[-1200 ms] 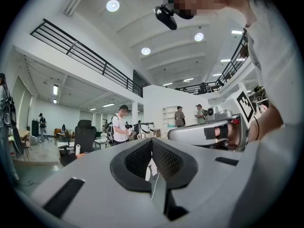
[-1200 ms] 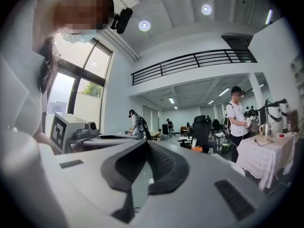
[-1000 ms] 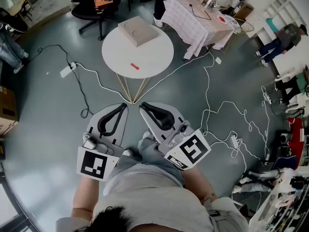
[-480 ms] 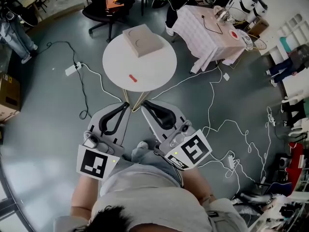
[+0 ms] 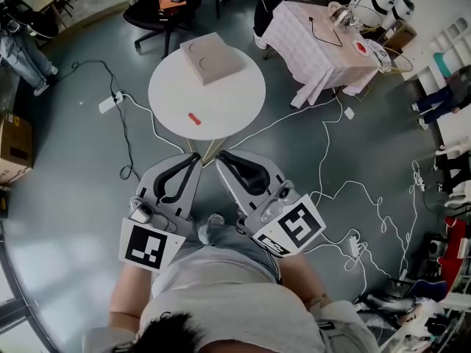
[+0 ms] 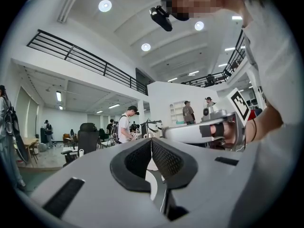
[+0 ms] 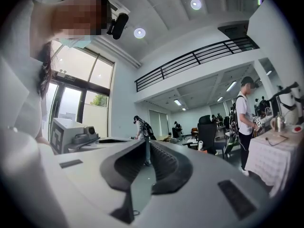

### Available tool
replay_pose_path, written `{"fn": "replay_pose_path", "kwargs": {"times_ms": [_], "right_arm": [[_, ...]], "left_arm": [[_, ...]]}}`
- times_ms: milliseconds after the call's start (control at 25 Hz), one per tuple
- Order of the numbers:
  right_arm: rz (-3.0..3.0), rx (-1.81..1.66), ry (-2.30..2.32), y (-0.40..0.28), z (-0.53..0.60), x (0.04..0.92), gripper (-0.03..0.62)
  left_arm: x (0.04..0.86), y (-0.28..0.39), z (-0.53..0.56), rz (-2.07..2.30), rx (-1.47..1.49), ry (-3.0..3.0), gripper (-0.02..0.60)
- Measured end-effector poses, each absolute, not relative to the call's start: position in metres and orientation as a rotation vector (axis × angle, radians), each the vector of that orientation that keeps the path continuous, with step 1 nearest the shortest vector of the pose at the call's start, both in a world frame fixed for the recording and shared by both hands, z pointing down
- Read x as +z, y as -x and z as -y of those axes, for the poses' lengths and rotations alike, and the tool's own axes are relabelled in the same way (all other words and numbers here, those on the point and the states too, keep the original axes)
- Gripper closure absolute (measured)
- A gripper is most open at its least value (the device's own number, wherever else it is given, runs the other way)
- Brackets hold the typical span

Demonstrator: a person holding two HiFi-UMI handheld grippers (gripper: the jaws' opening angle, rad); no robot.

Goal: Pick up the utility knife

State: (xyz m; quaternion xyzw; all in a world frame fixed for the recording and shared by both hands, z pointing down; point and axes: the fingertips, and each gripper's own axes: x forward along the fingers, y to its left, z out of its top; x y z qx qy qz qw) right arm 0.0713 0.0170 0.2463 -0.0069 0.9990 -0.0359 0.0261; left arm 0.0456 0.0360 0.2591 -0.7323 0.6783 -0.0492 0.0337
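Across the grey floor (image 5: 73, 168), loose white cables (image 5: 324, 190) trail around a round white table (image 5: 228, 101), which stands ahead of the person. A flat cardboard box (image 5: 213, 59) sits on the table's far side. Nearer the body, the left gripper (image 5: 193, 160) and right gripper (image 5: 222, 157) are held side by side over the floor, short of the table edge. Each gripper view shows its jaws with tips meeting and nothing between the pads. The utility knife (image 5: 193, 118), a small red object, lies flat on the table's near-left part, apart from the box. Judgement: the task is at approach stage; reaching, opening, grasping and lifting are all yet to be done.
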Motion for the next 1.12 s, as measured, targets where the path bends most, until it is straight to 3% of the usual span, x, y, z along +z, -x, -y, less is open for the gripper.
{"fn": "replay_pose_path", "kwargs": {"times_ms": [360,1120], "right_arm": [[-3.093,-0.144,0.145,-0.05,0.015,0.254,0.571],[-3.071,-0.203,0.508,0.071,0.106,0.262,0.571]], "left_arm": [[0.27,-0.025,0.0,-1.997,-0.14,2.357,0.571],[0.289,0.102,0.102,-1.732,-0.174,2.616,0.571]]}}
